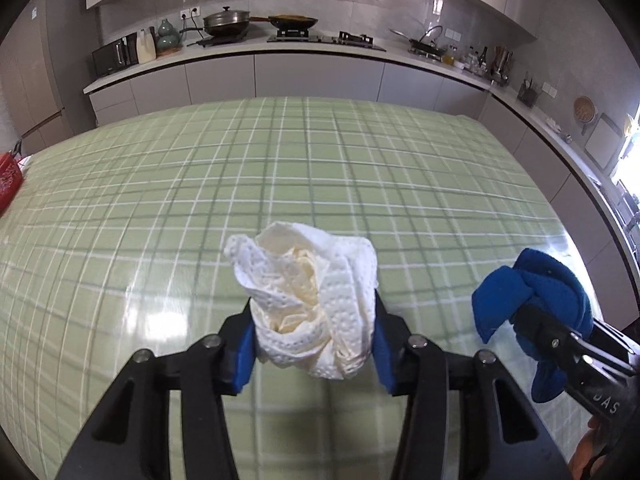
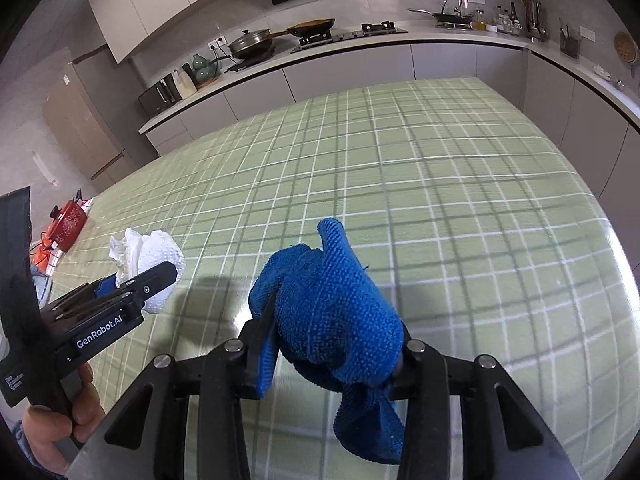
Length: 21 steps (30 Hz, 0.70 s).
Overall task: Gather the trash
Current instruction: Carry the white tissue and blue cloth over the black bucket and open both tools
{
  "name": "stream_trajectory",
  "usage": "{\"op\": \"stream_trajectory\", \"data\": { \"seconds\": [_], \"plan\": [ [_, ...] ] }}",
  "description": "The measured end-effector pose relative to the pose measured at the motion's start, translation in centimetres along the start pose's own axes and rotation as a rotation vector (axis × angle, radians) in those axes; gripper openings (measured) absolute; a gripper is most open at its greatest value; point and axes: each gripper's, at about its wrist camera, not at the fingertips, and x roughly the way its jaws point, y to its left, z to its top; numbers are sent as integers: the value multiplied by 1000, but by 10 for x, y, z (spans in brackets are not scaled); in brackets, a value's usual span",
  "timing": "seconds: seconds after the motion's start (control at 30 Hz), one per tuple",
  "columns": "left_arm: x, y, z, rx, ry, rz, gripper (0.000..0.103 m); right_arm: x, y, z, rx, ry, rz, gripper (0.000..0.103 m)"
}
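Note:
My left gripper (image 1: 314, 340) is shut on a crumpled white paper towel (image 1: 308, 292) and holds it above the green checked table (image 1: 280, 168). My right gripper (image 2: 332, 344) is shut on a bunched blue cloth (image 2: 332, 304), also held above the table. In the left wrist view the blue cloth (image 1: 532, 304) and the right gripper are at the right. In the right wrist view the paper towel (image 2: 152, 256) and the left gripper (image 2: 140, 280) are at the left.
A red pot (image 2: 66, 222) stands at the table's far left edge, with a red object (image 1: 8, 184) at the left edge in the left wrist view. A kitchen counter (image 1: 320, 50) with pans, a microwave and bottles runs behind the table and along the right.

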Motion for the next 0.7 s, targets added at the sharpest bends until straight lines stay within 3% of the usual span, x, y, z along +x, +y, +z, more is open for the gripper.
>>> {"op": "stream_trajectory", "data": {
  "seconds": [0.23, 0.5, 0.7],
  "plan": [
    [-39, -41, -43, -60, -22, 44, 49, -43, -22, -28, -66, -8, 62, 42],
    [-70, -96, -79, -155, -31, 86, 49, -100, -88, -65, -134, -10, 114, 42],
    [-83, -132, -90, -128, -28, 73, 50, -136, -123, -83, -123, -15, 136, 42]
  ]
}}
